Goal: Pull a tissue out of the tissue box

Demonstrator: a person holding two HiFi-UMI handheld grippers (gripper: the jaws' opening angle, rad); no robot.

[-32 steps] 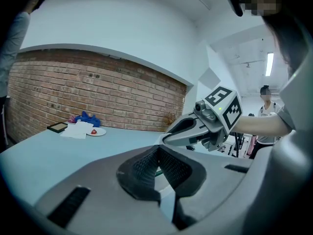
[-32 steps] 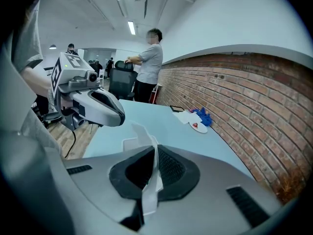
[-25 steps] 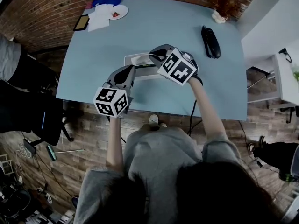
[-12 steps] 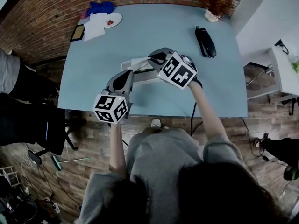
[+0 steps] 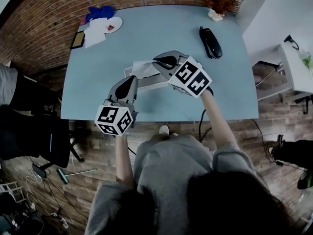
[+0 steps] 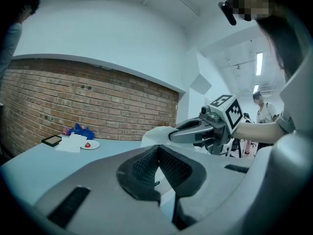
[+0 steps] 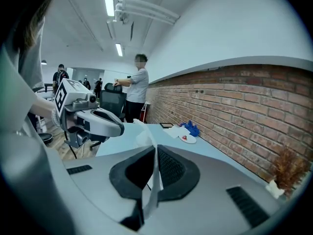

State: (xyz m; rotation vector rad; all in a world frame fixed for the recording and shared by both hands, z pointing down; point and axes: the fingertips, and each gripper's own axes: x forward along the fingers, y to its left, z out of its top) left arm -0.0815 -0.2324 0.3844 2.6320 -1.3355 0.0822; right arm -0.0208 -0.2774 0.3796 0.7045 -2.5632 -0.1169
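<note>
A white tissue [image 5: 141,67] rises from the tissue box [image 5: 157,85] near the blue table's front edge. My right gripper [image 5: 156,61] is shut on the tissue's top, and in the right gripper view the tissue [image 7: 145,137] runs pinched between the pads of this gripper [image 7: 155,152]. My left gripper [image 5: 130,80] hovers at the box's near left side. In the left gripper view its jaws [image 6: 157,150] meet at the tips with nothing plainly held. That view also shows the right gripper [image 6: 194,129] holding the tissue [image 6: 155,134] just beyond. Most of the box is hidden under the grippers.
A black handset [image 5: 210,41] lies at the back right, with a potted dried plant [image 5: 215,4] in the far corner. A plate [image 5: 111,24], papers, a blue cloth [image 5: 99,11] and a dark pad [image 5: 77,39] sit at the far left. A person [image 7: 138,89] stands beyond the table.
Both grippers have risen. The right gripper lifted the tissue higher out of the box, so more of it shows.
</note>
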